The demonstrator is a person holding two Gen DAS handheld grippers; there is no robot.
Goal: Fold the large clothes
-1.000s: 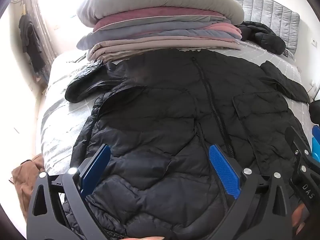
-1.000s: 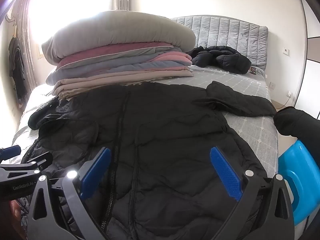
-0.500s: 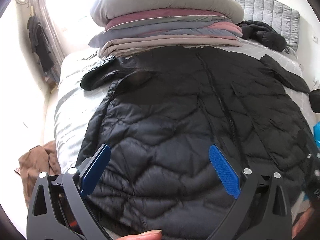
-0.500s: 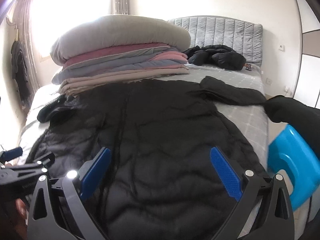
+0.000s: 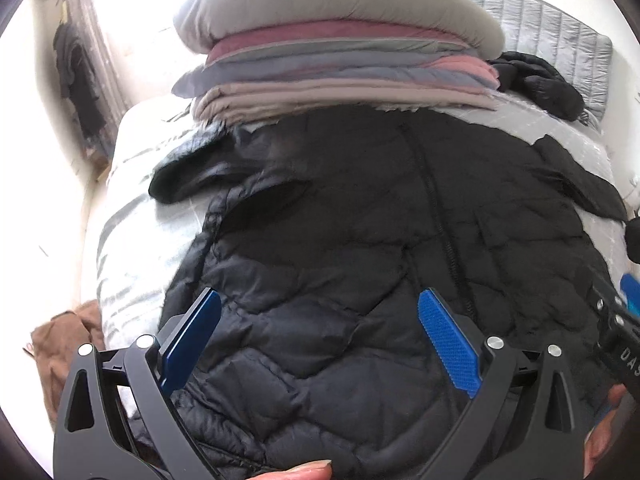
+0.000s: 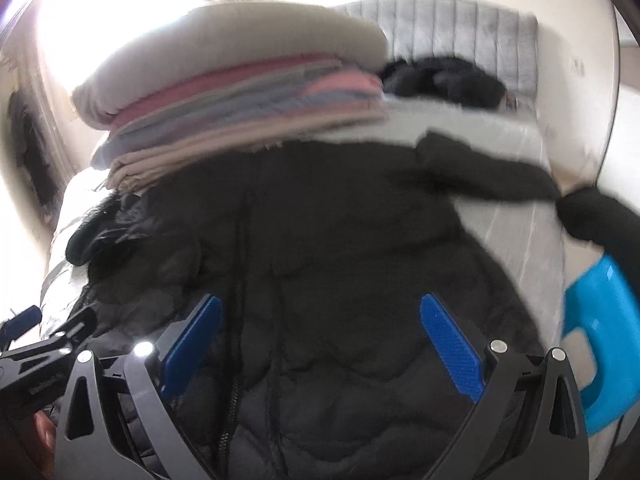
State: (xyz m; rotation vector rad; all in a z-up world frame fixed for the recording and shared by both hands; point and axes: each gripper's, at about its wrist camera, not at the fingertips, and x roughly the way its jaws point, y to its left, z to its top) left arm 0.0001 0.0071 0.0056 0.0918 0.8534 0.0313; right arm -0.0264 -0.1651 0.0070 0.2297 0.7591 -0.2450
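Jaws on your left gripper (image 5: 319, 334) stand spread wide with nothing between the blue pads (image 5: 192, 338), and your right gripper (image 6: 320, 336) matches it, its own pads (image 6: 450, 346) parted and bare. Both hover over the near hem of the black puffer jacket (image 5: 360, 248), which lies flat and face up on the bed (image 5: 132, 236), zipper (image 5: 436, 216) running away from you down the middle. Your left gripper sits over the jacket's left half, close to its left edge; your right gripper sits over the jacket just right of the zipper, though that view is blurred. Each gripper shows at the edge of the other's view, so they are side by side over the hem. One sleeve (image 5: 188, 180) lies crumpled out to the jacket's left on the grey sheet, and the other sleeve (image 6: 484, 172) stretches out to the jacket's right. Just beyond the jacket's collar end stands a stack of folded blankets (image 5: 340, 64) in tan, grey and pink, topped by a thick grey pillow (image 5: 340, 4); whether the jacket touches the stack cannot be told. Right of that stack, against the grey padded headboard (image 5: 560, 40), lies another dark garment (image 5: 540, 84) in a heap. To the jacket's right, past the bed's edge, is a blue plastic stool (image 6: 600, 328). To the jacket's left, low beside the bed, lies a brown cloth (image 5: 68, 340).
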